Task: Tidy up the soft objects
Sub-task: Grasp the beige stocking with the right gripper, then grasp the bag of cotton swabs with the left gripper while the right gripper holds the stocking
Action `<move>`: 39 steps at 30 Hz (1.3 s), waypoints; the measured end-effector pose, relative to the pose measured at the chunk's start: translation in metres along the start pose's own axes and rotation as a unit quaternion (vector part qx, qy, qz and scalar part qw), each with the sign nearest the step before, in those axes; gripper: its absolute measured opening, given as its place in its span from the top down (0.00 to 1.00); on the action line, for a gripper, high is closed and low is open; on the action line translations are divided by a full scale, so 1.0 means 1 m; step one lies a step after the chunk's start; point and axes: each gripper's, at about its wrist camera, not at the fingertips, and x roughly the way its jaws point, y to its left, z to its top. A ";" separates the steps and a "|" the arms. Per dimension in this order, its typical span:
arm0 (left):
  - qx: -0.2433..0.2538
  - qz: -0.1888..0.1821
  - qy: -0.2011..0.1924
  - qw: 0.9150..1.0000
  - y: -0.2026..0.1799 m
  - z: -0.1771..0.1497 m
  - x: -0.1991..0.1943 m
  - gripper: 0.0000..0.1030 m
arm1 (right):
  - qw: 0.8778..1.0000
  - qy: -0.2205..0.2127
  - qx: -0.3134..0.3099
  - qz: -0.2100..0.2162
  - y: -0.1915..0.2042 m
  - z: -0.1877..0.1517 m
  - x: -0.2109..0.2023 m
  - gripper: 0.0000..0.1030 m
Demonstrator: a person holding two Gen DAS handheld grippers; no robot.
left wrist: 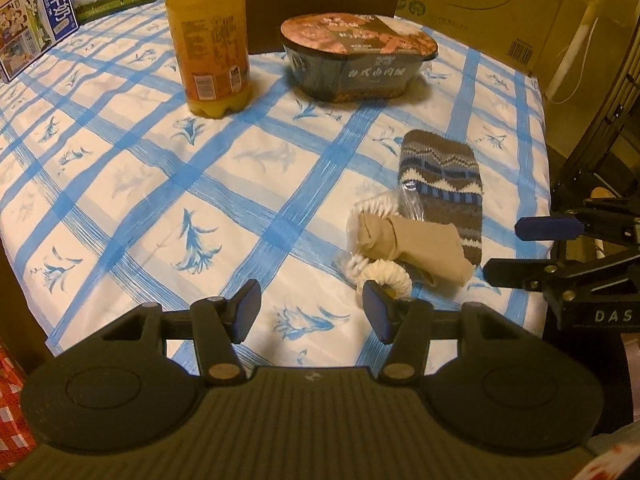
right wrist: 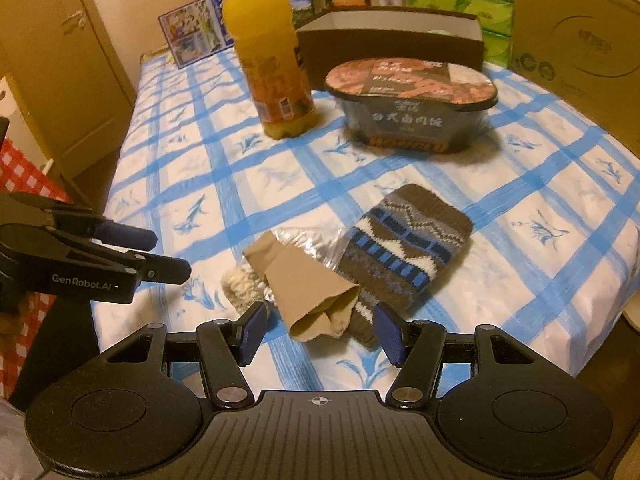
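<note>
Both hand-held grippers spread, empty: left (left wrist: 312, 312) marked "GenRobot.AI", right (right wrist: 316, 330) marked "DAS", over socks (right wrist: 404, 248) on desk (right wrist: 168, 168).

Lying flat ahead of the right gripper (right wrist: 318, 334): brown, blue and white knitted sock (right wrist: 404, 246); across its near end, rolled beige stocking (right wrist: 306, 286), open end toward the gripper; beneath, fluffy cream piece (right wrist: 240, 286), left.
</note>
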 end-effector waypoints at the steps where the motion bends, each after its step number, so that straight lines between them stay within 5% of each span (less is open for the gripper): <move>1: 0.000 0.000 0.002 1.000 0.000 0.000 0.002 0.48 | 1.000 0.002 -0.004 0.000 0.001 0.000 0.002 0.42; 24: -0.012 0.001 0.014 1.000 0.012 0.005 0.026 0.48 | 0.996 0.017 -0.088 -0.020 0.023 0.009 0.061 0.42; 30: -0.012 0.000 0.014 1.000 0.012 0.005 0.027 0.48 | 0.996 0.018 -0.084 -0.021 0.017 0.005 0.068 0.70; 32: -0.011 0.001 0.014 1.000 0.013 0.005 0.027 0.48 | 0.997 0.014 -0.080 -0.018 0.016 0.005 0.066 0.89; 39: 0.000 -0.011 0.007 1.000 0.008 0.011 0.030 0.48 | 0.999 -0.026 -0.027 -0.014 0.001 0.009 0.044 0.92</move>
